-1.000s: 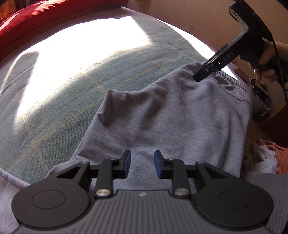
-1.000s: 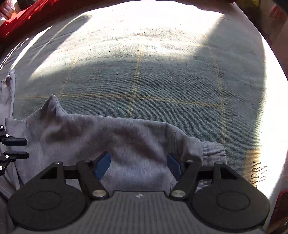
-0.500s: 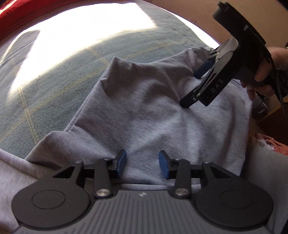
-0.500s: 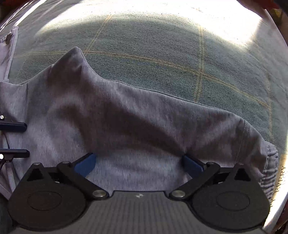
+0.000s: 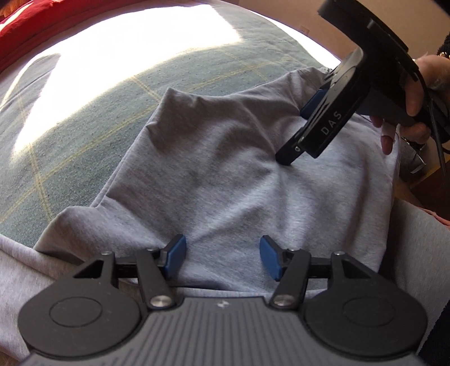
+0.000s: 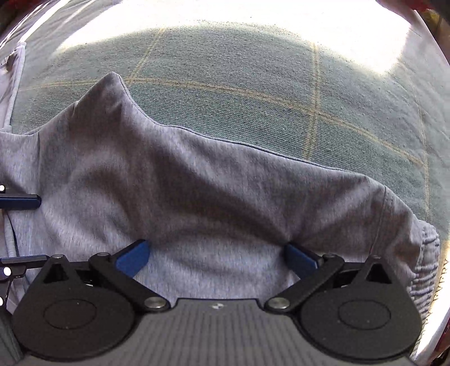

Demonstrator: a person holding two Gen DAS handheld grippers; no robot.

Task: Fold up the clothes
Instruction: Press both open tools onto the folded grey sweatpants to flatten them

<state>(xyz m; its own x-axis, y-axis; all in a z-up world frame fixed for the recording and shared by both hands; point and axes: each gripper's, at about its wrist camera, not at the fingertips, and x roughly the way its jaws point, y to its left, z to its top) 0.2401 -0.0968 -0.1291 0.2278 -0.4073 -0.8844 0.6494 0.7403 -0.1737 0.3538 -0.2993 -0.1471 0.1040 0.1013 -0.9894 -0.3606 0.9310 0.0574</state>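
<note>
A grey sweatshirt-knit garment (image 5: 225, 169) lies folded over on itself on a green bedcover (image 5: 84, 118) crossed by thin yellow lines, with a ribbed elastic band (image 6: 427, 267) showing at its right end in the right wrist view. The left gripper (image 5: 223, 257) sits low over the near edge of the garment; its jaws are opening, the blue pads (image 5: 175, 253) stand apart with grey cloth lying flat beneath the gap, and neither pad presses on the fabric. The right gripper (image 6: 216, 256) points down onto the garment with its jaws spread to their widest, the blue pads (image 6: 132, 257) resting on or just above the cloth (contact cannot be settled) and nothing pinched between them. In the left wrist view the right gripper's lower finger tip meets the fabric at a small pucker of wrinkles, and a hand (image 5: 413, 93) grips its handle at the right edge. Strong sunlight washes out the far part of the bedcover. A red cushion or blanket (image 5: 25, 25) runs along the far left edge of the bed.
</note>
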